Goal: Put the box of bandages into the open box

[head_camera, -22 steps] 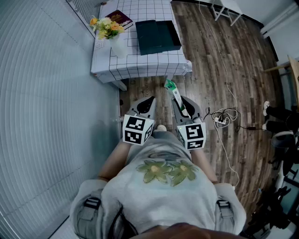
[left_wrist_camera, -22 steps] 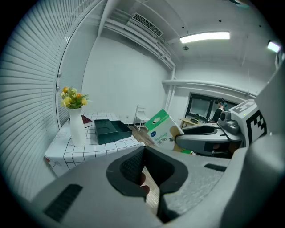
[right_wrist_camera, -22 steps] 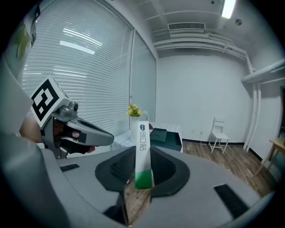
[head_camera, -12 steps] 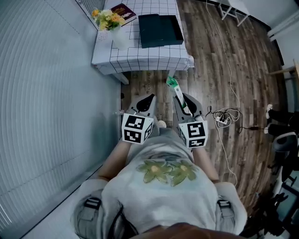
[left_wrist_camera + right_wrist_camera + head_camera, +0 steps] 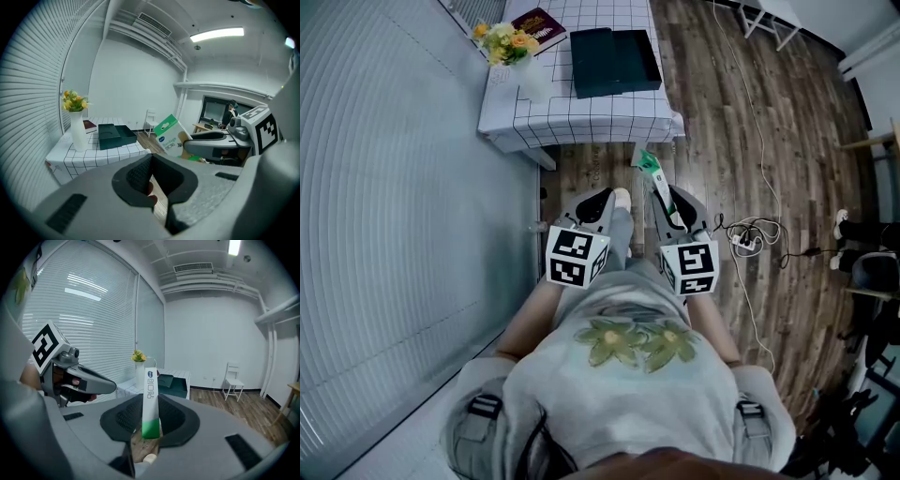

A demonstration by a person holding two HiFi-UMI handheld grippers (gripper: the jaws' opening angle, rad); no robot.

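The box of bandages (image 5: 652, 174), white with a green end, stands upright between the jaws of my right gripper (image 5: 667, 199), which is shut on it. In the right gripper view the bandage box (image 5: 150, 397) rises from the right gripper (image 5: 150, 416). The dark green open box (image 5: 614, 61) lies on the checked table (image 5: 581, 120) ahead, well beyond both grippers. My left gripper (image 5: 596, 201) is level with the right one, shut, with nothing in it. The left gripper view shows the left gripper (image 5: 152, 161), the open box (image 5: 114, 135) and the bandage box (image 5: 169, 135).
A vase of yellow flowers (image 5: 517, 54) and a dark red book (image 5: 534, 21) share the table's left side. Window blinds line the left wall. Cables and a power strip (image 5: 745, 239) lie on the wooden floor to the right, and a white chair (image 5: 759, 14) stands farther off.
The view has shifted a little towards the table. A foot has stepped forward between the grippers. Both grippers keep their hold and their place in front of the body.
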